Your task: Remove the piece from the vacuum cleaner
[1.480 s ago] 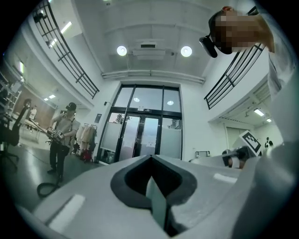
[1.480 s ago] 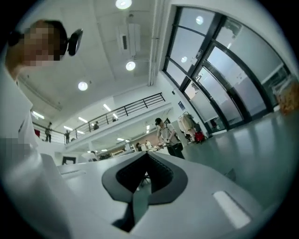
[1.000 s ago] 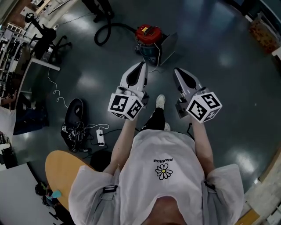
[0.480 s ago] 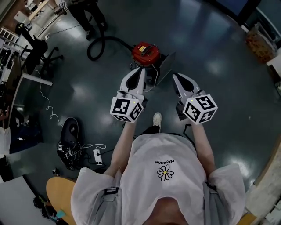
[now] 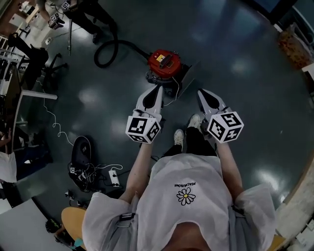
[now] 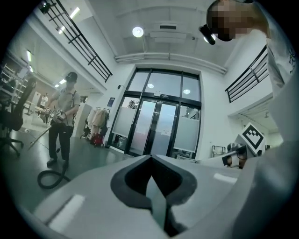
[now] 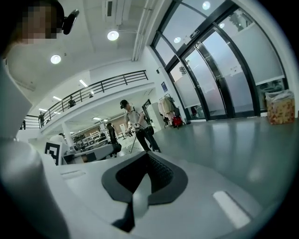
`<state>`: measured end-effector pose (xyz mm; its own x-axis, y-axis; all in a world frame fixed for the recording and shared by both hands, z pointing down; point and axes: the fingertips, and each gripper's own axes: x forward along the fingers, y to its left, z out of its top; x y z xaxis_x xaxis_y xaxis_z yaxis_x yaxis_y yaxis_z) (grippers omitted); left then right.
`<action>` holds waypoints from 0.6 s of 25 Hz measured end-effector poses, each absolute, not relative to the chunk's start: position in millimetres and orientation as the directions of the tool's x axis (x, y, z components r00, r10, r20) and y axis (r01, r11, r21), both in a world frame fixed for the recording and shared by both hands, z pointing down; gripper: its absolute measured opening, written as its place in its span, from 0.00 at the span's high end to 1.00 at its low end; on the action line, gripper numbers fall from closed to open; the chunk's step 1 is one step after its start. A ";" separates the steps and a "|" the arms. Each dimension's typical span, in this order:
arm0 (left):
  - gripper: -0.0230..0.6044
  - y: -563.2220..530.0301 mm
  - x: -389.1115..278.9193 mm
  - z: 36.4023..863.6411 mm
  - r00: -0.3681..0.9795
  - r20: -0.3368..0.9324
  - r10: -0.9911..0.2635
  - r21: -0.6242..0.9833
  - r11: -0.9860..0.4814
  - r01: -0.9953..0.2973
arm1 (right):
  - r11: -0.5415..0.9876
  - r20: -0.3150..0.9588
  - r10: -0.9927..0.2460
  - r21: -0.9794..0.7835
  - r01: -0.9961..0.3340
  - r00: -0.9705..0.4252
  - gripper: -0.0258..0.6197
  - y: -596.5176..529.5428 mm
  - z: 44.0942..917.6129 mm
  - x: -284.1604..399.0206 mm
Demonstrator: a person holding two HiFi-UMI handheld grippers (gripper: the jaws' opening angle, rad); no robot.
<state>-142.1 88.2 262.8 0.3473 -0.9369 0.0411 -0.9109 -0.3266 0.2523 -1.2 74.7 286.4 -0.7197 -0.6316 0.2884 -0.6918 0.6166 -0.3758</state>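
Note:
The red vacuum cleaner (image 5: 164,61) stands on the dark floor ahead of me. Its black hose (image 5: 109,50) loops left to another person (image 5: 78,13), who holds the wand. My left gripper (image 5: 157,90) is shut and empty in the air, its tip just short of the vacuum in the head view. My right gripper (image 5: 202,93) is also shut and empty, to the vacuum's right. In the left gripper view the closed left gripper (image 6: 150,158) faces glass doors, with the person (image 6: 63,125) and hose (image 6: 50,178) at left. The right gripper (image 7: 147,155) points toward that person (image 7: 135,126).
A grey flat panel (image 5: 188,74) leans beside the vacuum. At lower left lie a black bag (image 5: 81,145), tangled cables and a power strip (image 5: 114,177). A round wooden table (image 5: 73,223) sits behind me on the left. Desks and a chair (image 5: 37,56) line the left wall.
I have stepped forward, so the vacuum sits nearer below both grippers. The other person with the wand has come into the top left. Both grippers stay shut.

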 end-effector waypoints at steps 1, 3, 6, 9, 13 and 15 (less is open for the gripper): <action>0.96 80.2 -142.1 267.4 0.349 0.052 -0.936 0.255 -0.326 -0.910 | 0.612 0.297 -0.629 -0.381 -0.693 -0.719 0.92 66.0 291.2 -1.7; 0.96 59.6 -141.2 276.0 0.352 0.071 -0.933 0.258 -0.324 -0.910 | 0.611 0.306 -0.623 -0.385 -0.692 -0.720 0.92 44.1 298.8 -3.0; 0.96 22.0 -136.7 294.3 0.351 0.117 -0.929 0.245 -0.315 -0.917 | 0.614 0.315 -0.610 -0.392 -0.685 -0.727 0.92 5.4 313.1 -2.8; 0.96 -18.1 -128.1 312.9 0.354 0.175 -0.919 0.239 -0.309 -0.920 | 0.600 0.336 -0.601 -0.409 -0.687 -0.725 0.92 -36.2 327.0 4.8; 0.96 -70.6 -119.1 328.9 0.373 0.263 -0.890 0.222 -0.320 -0.921 | 0.550 0.353 -0.606 -0.461 -0.696 -0.713 0.92 -87.6 333.5 13.7; 0.96 -96.9 -110.8 346.3 0.391 0.312 -0.866 0.211 -0.338 -0.917 | 0.535 0.363 -0.602 -0.477 -0.697 -0.711 0.92 -109.8 344.3 18.3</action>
<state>-110.8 -96.9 346.3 0.3905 -0.8662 0.3116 -0.9173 -0.3377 0.2108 18.3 -109.8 344.3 -0.7107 -0.6024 0.3632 -0.6973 0.5353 -0.4766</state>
